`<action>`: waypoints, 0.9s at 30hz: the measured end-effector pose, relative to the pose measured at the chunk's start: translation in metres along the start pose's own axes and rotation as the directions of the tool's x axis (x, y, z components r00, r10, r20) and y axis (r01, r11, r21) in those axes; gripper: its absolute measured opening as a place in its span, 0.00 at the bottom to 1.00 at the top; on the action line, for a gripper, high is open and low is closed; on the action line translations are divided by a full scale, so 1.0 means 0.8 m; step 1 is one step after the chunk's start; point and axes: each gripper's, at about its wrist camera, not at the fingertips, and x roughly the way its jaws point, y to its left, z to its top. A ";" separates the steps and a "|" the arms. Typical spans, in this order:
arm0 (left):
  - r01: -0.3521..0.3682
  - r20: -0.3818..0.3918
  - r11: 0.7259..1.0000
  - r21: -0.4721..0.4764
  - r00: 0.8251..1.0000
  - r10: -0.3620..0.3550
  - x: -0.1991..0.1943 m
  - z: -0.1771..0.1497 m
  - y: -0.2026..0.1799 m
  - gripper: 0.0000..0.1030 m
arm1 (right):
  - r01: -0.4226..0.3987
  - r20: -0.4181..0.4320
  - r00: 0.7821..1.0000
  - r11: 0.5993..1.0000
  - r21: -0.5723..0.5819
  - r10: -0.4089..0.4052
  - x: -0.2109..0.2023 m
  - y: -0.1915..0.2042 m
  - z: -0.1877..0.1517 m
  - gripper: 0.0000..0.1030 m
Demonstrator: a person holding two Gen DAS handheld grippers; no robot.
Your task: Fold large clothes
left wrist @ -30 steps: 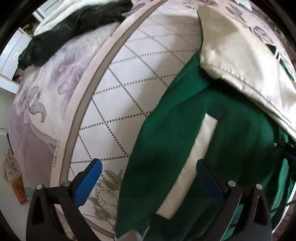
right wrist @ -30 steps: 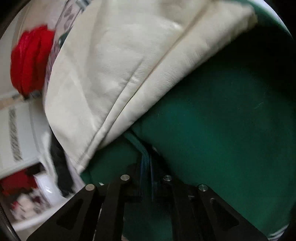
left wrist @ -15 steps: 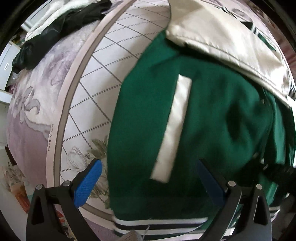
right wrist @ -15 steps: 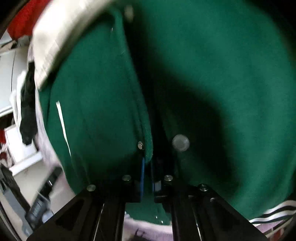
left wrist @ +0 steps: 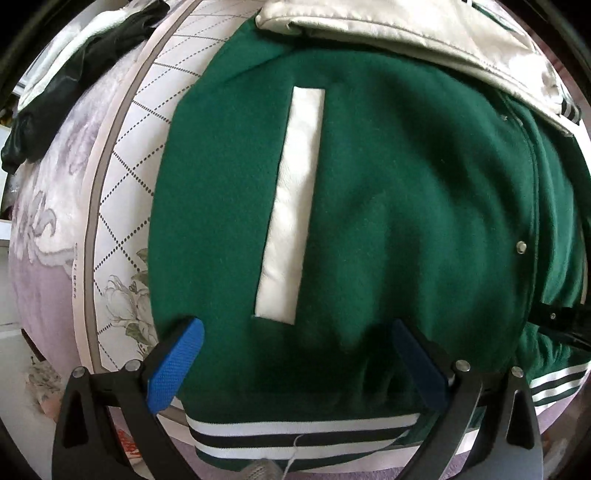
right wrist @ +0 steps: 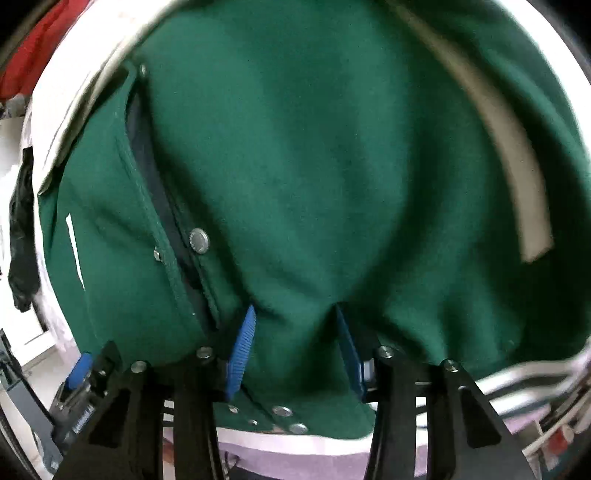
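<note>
Here a big green jacket (left wrist: 388, 206) lies spread flat on a bed (left wrist: 122, 192), with two grippers over it.

The left gripper (left wrist: 295, 363) points down at the jacket near its striped hem (left wrist: 303, 430), and its blue pads (left wrist: 175, 363) stand wide apart, holding nothing. A long white pocket strip (left wrist: 291, 206) runs up the green cloth just past them. A cream sleeve (left wrist: 424, 33) lies across the top of the jacket. The right gripper (right wrist: 295, 350) sits by the front edge with the round metal snaps (right wrist: 198, 240). Its jaws are opening, with a bump of green cloth between them, but the pads do not squeeze it. Some dark clothes (left wrist: 74, 85) lie far off on the bed.
</note>
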 end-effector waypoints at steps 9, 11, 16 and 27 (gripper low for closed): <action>0.025 0.132 0.998 0.053 0.991 -0.032 -0.060 0.044 -0.058 1.00 | 0.152 0.210 0.968 0.987 -0.060 -0.136 -0.149 -0.009 0.030 0.54; 0.041 0.154 0.998 0.054 0.987 -0.049 -0.067 0.066 -0.089 1.00 | 0.256 0.246 0.943 0.960 -0.112 -0.223 -0.165 -0.009 0.060 0.54; 0.024 0.194 0.998 0.066 0.980 -0.036 -0.050 0.123 -0.159 1.00 | 0.403 0.269 0.904 0.871 -0.281 -0.332 -0.148 0.006 0.158 0.54; -0.067 0.085 0.997 -0.049 0.994 0.071 0.029 0.166 -0.205 1.00 | 0.381 0.206 0.924 0.818 -0.432 -0.321 -0.107 -0.015 0.240 0.53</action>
